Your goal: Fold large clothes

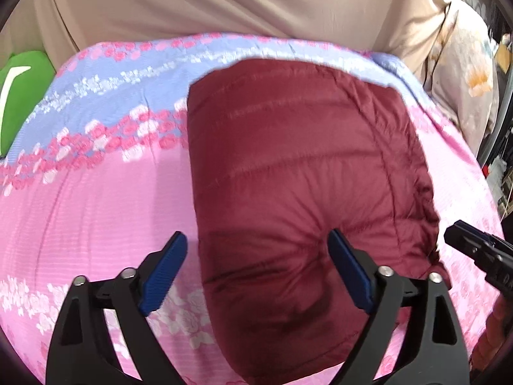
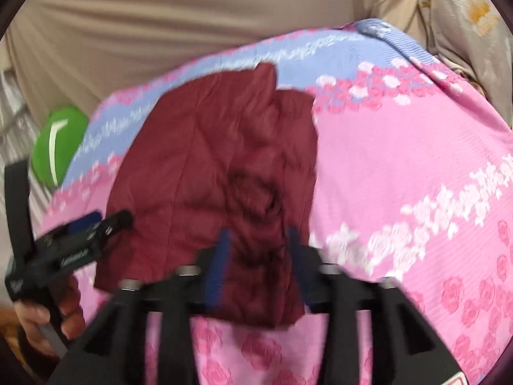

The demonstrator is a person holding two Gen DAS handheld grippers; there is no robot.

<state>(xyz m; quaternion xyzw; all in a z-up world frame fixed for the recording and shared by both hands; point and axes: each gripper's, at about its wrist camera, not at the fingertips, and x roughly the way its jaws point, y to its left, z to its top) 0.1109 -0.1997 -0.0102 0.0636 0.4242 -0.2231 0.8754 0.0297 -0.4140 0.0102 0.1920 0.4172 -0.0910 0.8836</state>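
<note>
A dark red quilted jacket [image 1: 288, 160] lies folded into a compact block on a pink and blue floral bedspread [image 1: 96, 208]. My left gripper [image 1: 258, 256] hangs open over the jacket's near left corner. One blue pad is above the bedspread and the other above the jacket. In the right wrist view, the jacket [image 2: 208, 160] shows a crumpled patch near its front edge. My right gripper [image 2: 259, 256] stands open there with puckered fabric between its blurred pads, which do not press on it. Each gripper shows in the other's view: the right gripper [image 1: 474, 250] and the left gripper [image 2: 96, 224], held by a hand [image 2: 48, 314].
A green cushion [image 1: 22, 96] [image 2: 57, 141] sits off the bedspread's far left. Beige fabric [image 1: 224, 6] rises behind the bed. A pale flowered pillow [image 1: 465, 80] lies at the far right. Bare bedspread [image 2: 400, 176] stretches to the jacket's right.
</note>
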